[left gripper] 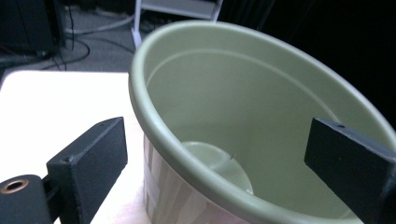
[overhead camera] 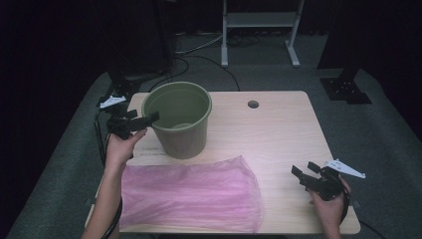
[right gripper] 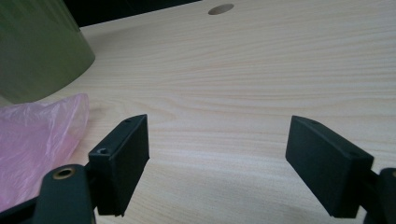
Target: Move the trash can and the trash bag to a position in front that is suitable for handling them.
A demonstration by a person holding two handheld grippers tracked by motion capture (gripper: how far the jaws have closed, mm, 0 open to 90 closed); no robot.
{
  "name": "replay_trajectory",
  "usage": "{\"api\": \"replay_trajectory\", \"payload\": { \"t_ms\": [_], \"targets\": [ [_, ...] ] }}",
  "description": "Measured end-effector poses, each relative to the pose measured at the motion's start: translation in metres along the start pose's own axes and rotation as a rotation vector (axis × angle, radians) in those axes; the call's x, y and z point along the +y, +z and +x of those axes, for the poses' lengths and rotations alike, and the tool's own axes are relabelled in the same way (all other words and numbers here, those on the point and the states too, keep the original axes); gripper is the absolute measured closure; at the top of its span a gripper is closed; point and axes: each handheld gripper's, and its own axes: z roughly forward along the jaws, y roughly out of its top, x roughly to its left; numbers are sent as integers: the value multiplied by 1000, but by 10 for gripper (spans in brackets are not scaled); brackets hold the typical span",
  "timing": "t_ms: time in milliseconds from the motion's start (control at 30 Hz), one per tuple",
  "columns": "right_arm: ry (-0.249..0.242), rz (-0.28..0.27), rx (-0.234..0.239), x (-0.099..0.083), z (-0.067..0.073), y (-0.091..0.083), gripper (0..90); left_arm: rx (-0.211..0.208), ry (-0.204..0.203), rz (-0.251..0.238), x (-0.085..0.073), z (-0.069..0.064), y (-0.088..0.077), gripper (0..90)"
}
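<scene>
Bucket [overhead camera: 180, 119] stands upright at tabletop [overhead camera: 278, 134] rear-left, its rim between our spread left tool [overhead camera: 147, 118]; we should seat one jaw inside before closing, right tool [overhead camera: 304, 174] spread idle beside pink bag [overhead camera: 191, 191].

Green bucket [overhead camera: 178, 119] stands upright on the counter [overhead camera: 278, 134], toward its far left. Left gripper [overhead camera: 147, 118] at the bucket's left rim, jaws apart, one jaw tip over the rim edge. Pink plastic bag [overhead camera: 191, 194] lies flat along the near edge, just in front of the bucket. Right gripper [overhead camera: 304, 172] near the counter's near right corner, jaws apart, nothing between them, well apart from the bag.
</scene>
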Motion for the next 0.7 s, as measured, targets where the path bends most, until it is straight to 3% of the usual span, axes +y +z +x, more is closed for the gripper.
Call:
{"api": "replay_trajectory", "payload": {
  "t_ms": [233, 333, 433, 567, 700],
  "targets": [
    [-7, 1, 8, 0, 1, 0, 207, -7, 2, 60, -1, 0, 12, 103],
    [-3, -4, 12, 0, 0, -1, 207, -15, 30, 93, -4, -3, 15, 130],
    [7, -6, 19, 0, 0, -1, 207, -20, 48, 95, -5, -5, 16, 147],
    [9, -2, 21, -1, 1, 0, 207, -49, 41, 103, -6, -10, 20, 152],
    [5, -2, 20, -1, 1, 0, 207, -69, 52, 114, -6, -22, 27, 151]
  ]
}}
